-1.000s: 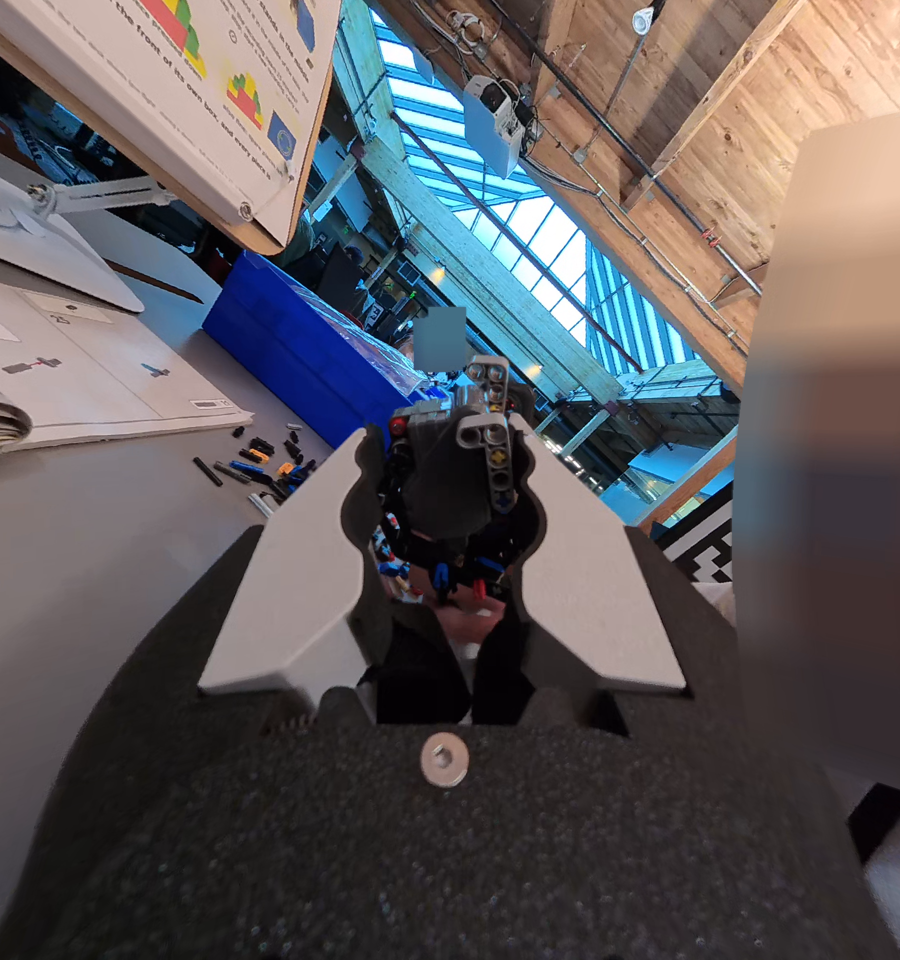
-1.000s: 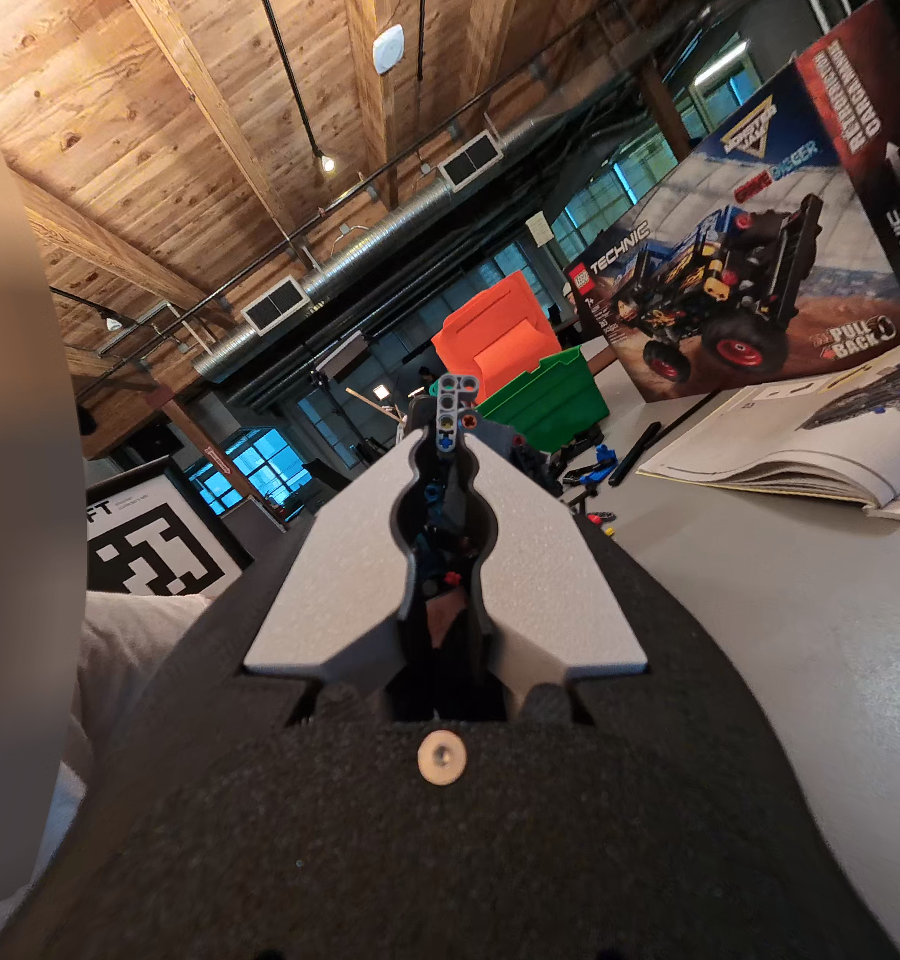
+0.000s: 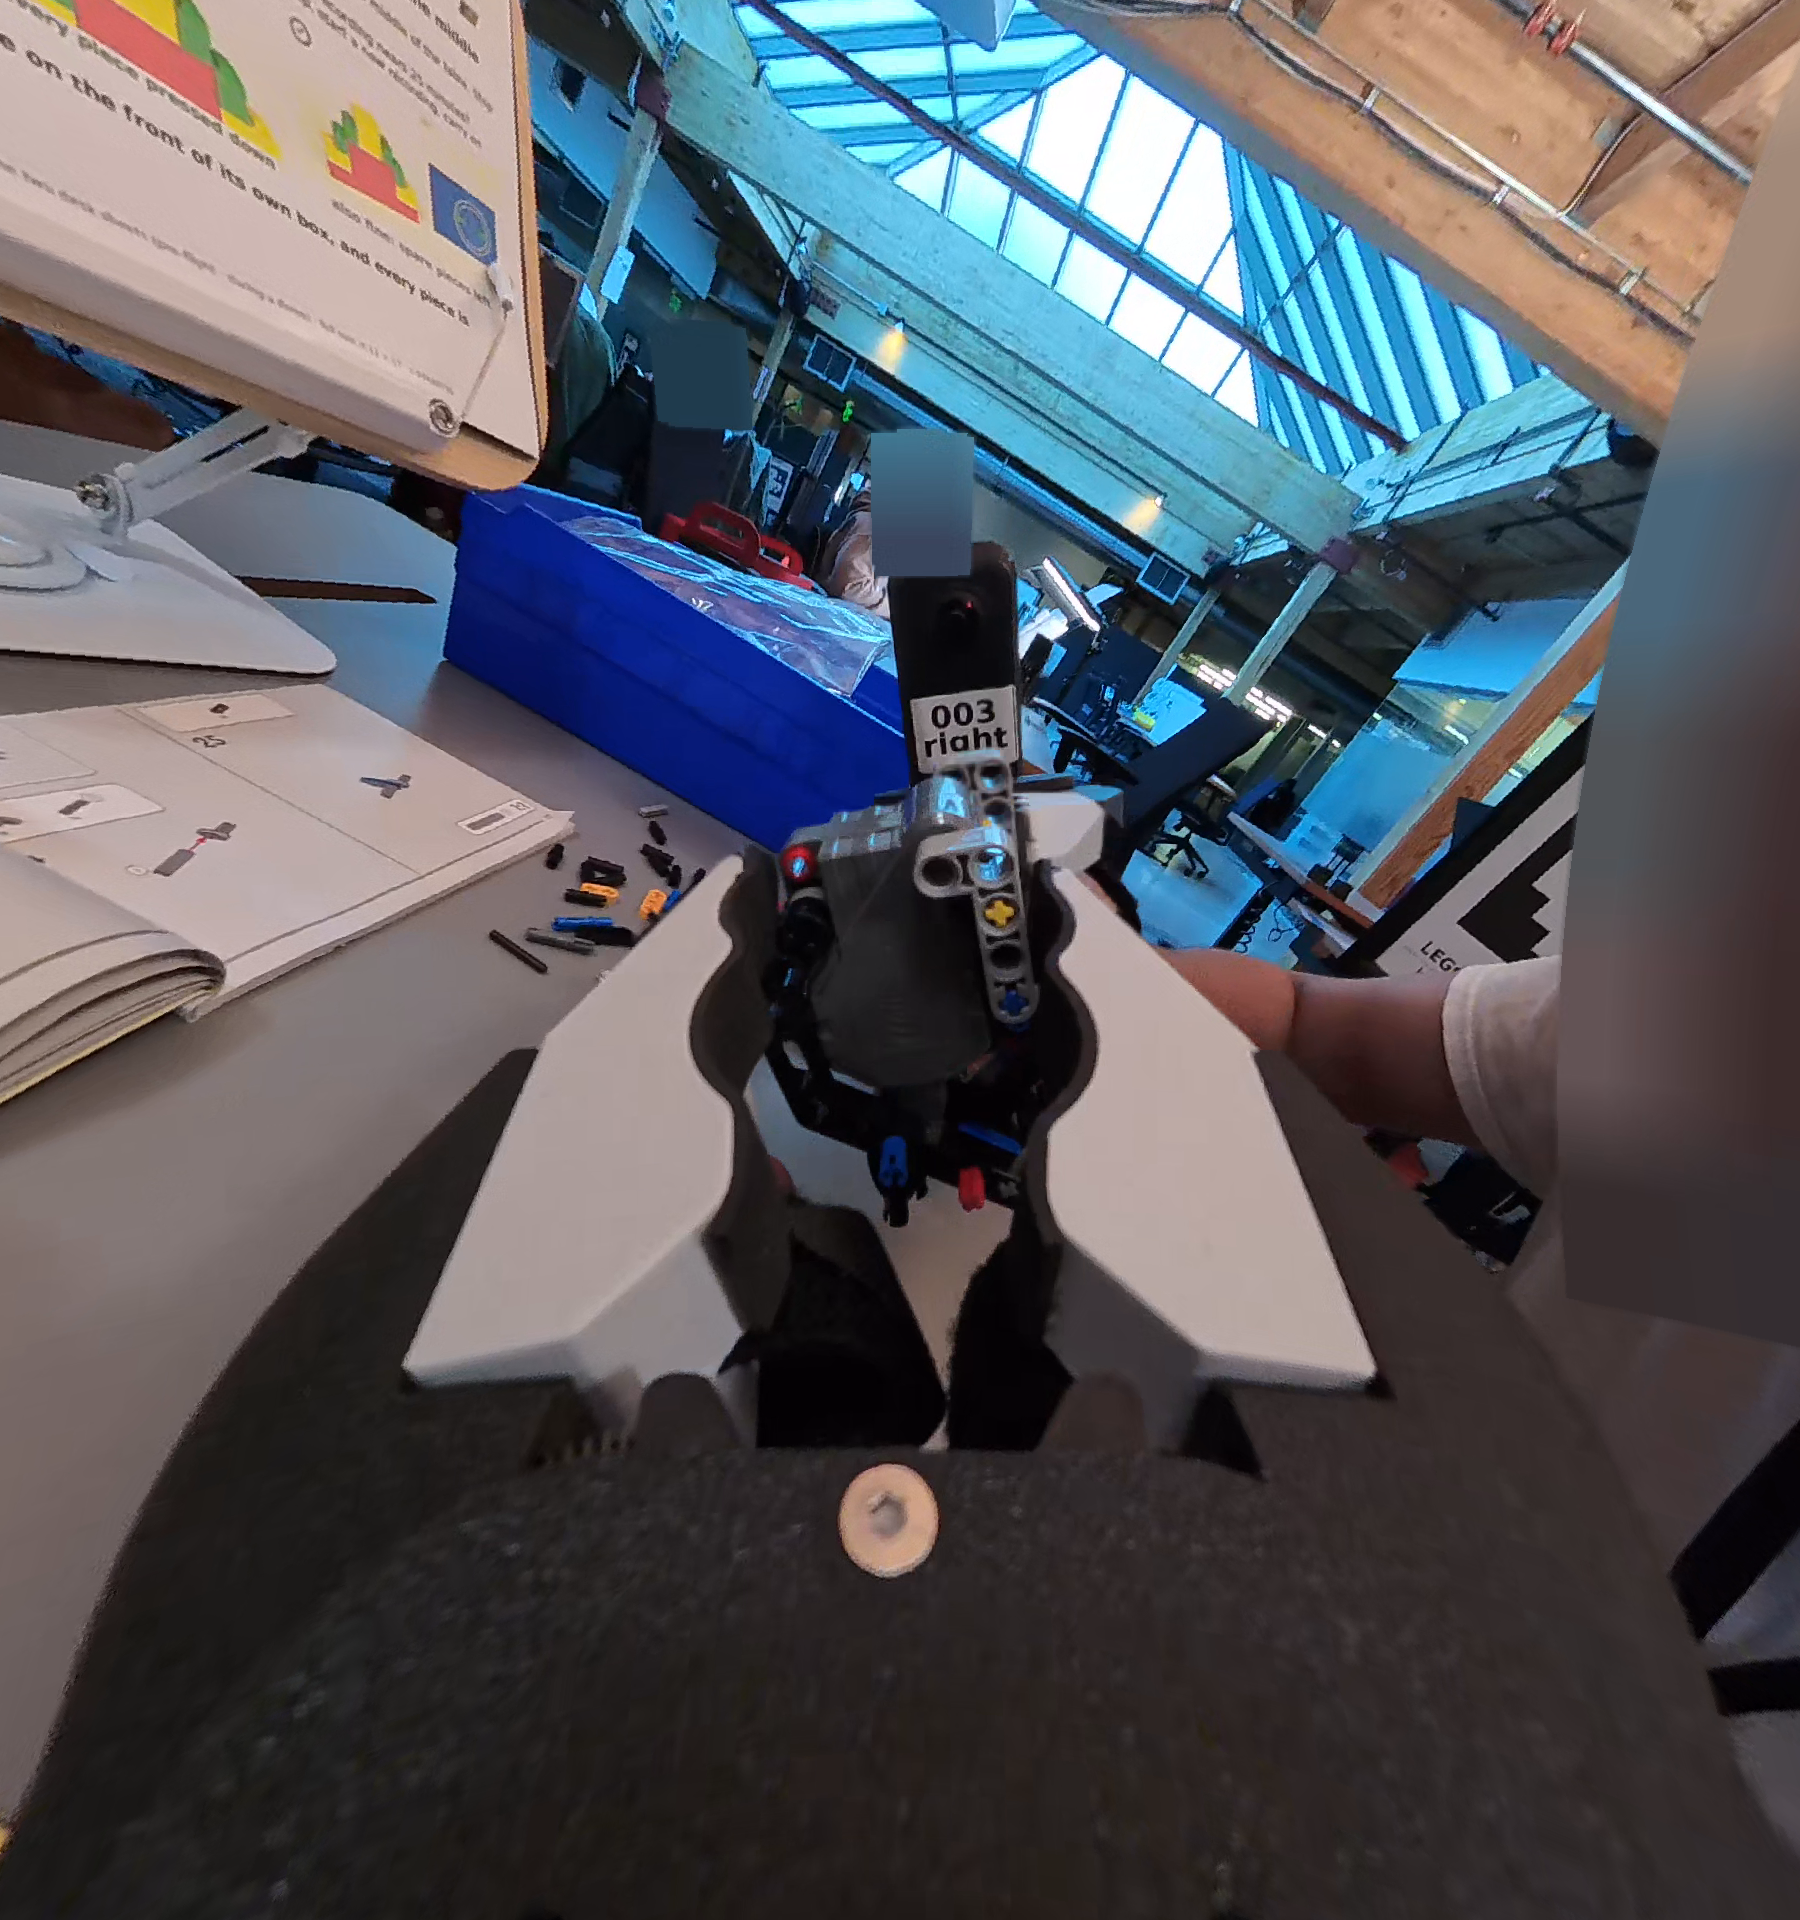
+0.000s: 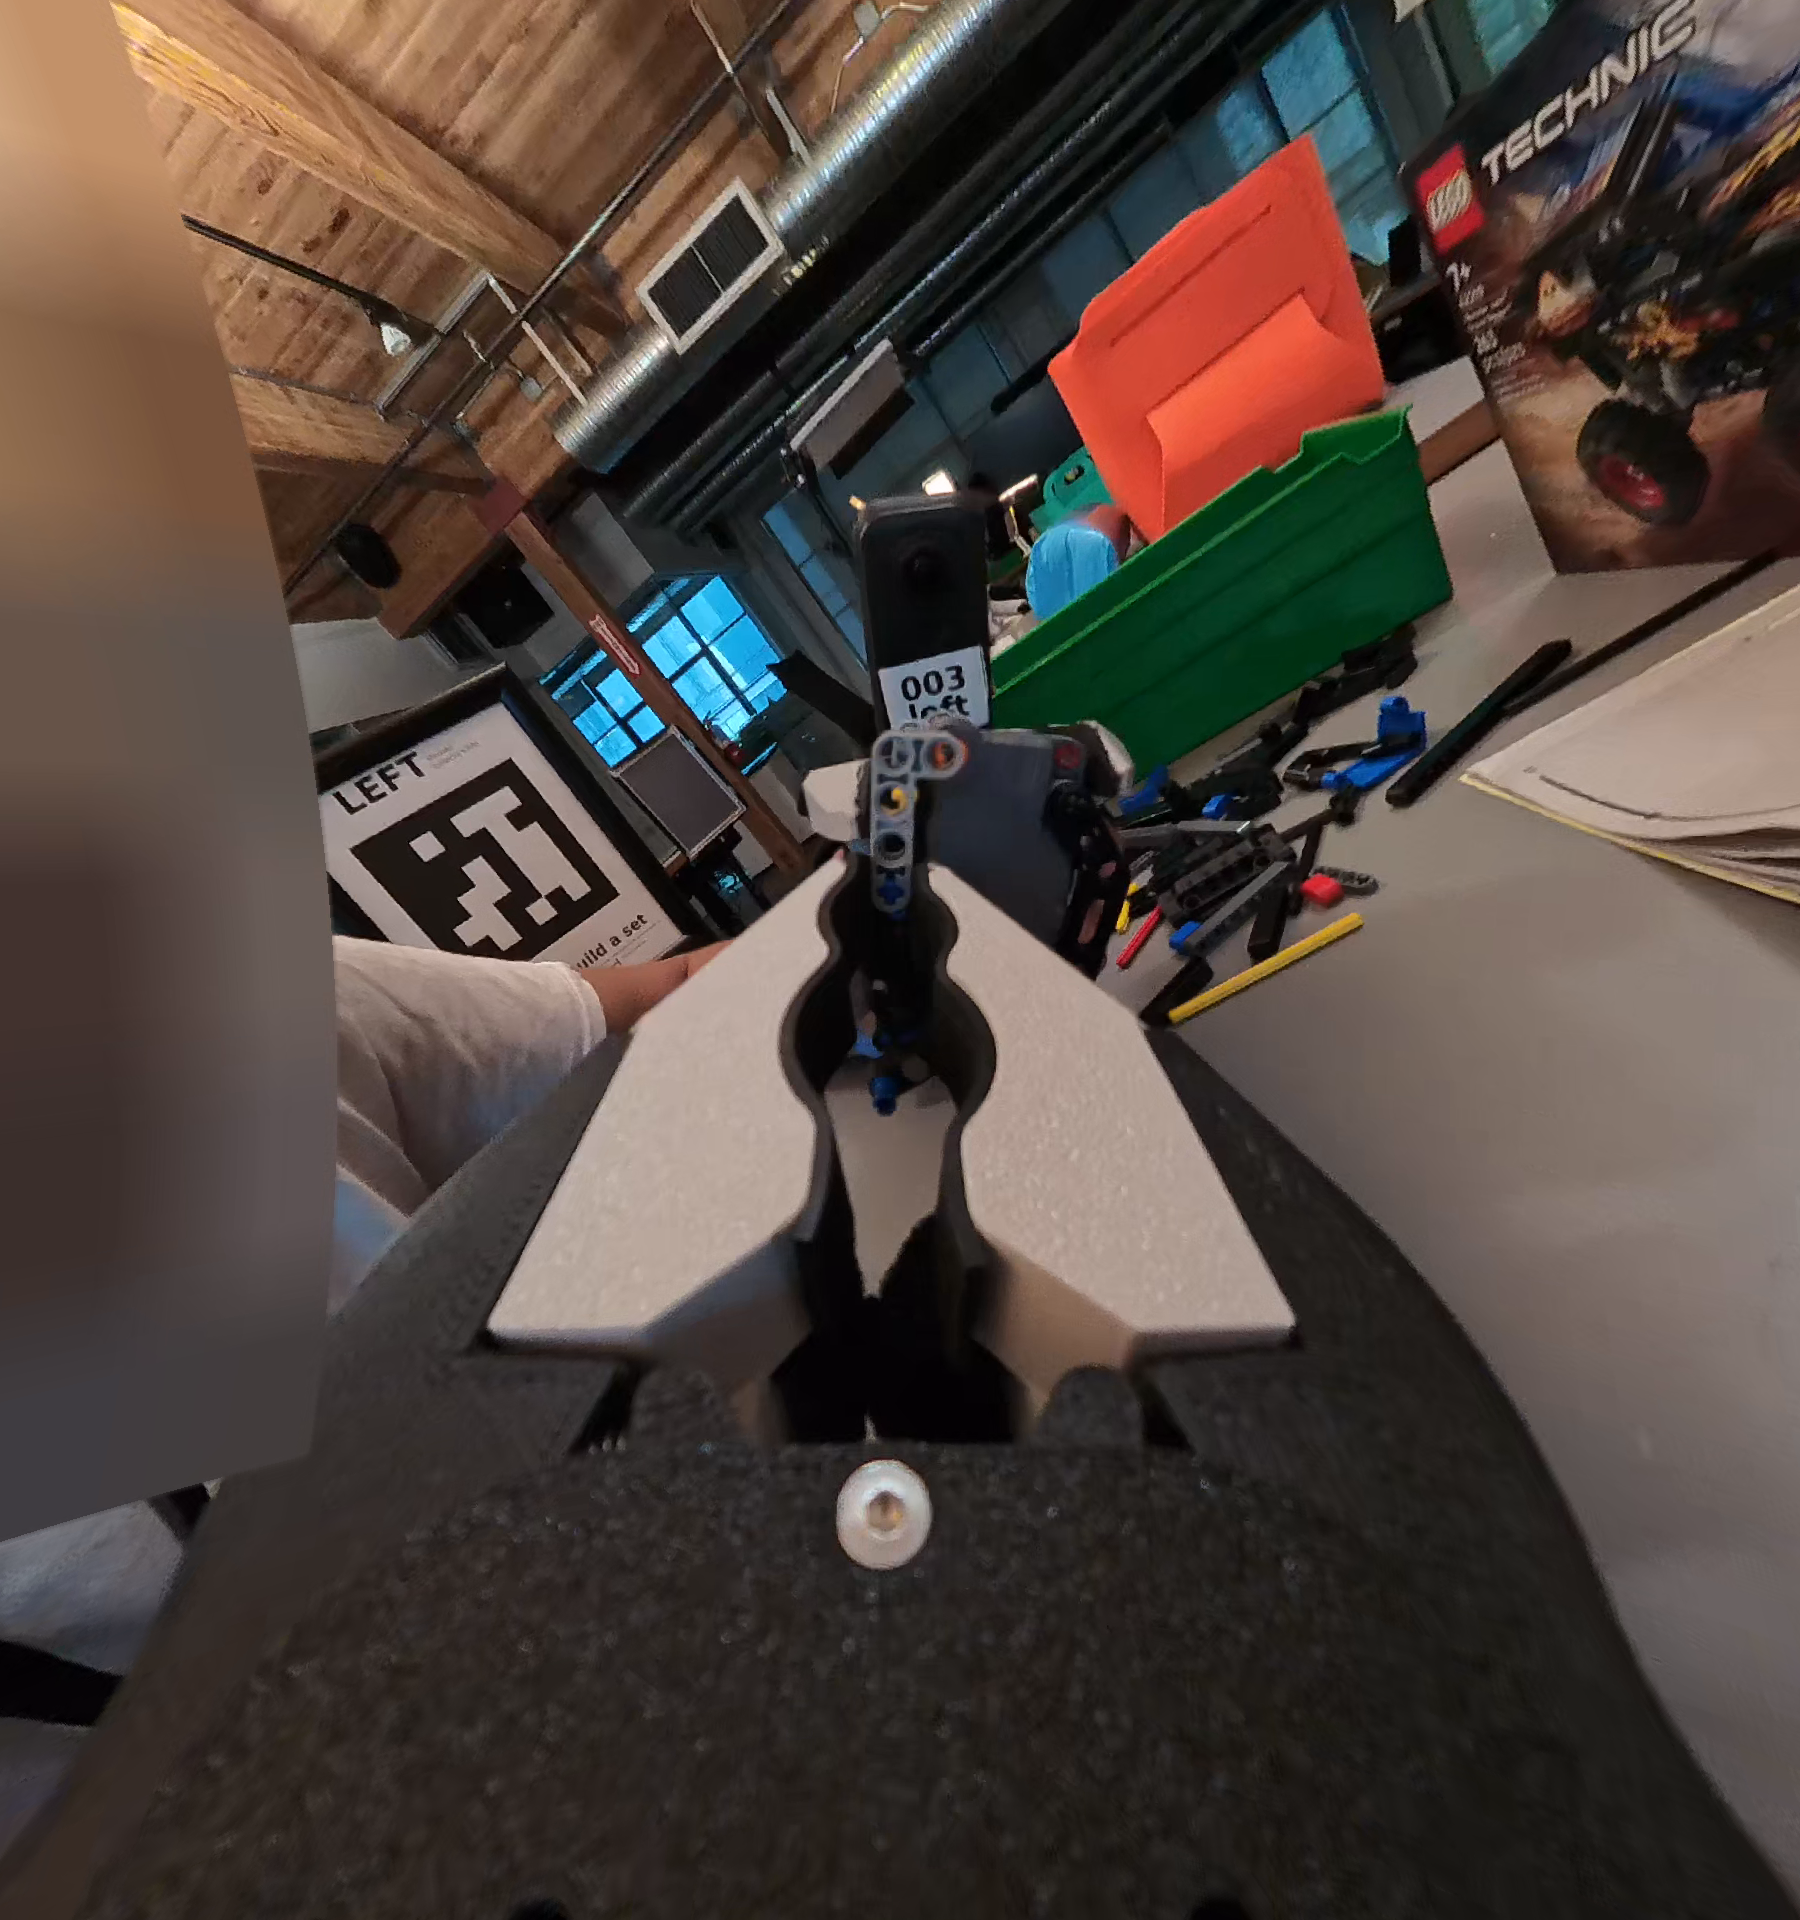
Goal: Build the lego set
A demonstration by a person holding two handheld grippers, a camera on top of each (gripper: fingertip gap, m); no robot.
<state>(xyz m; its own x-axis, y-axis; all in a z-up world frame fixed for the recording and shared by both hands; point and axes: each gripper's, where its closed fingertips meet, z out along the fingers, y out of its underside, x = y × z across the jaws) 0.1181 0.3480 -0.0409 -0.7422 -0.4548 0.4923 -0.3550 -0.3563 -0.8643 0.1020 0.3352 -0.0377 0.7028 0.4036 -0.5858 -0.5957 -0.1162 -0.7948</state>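
A white board (image 3: 252,156) on a stand, at the far left edge of the desk, carries printed lines and small brick drawings. The open booklet (image 3: 252,831) on the desk shows printed step numbers beside part drawings. A black camera (image 3: 953,634) bears a white sticker (image 3: 967,727) with a number and one word; the other camera's sticker (image 4: 932,691) looks the same. A white sign (image 4: 491,852) has a black square code with words. The set box (image 4: 1654,260) at the far right edge bears brand marks.
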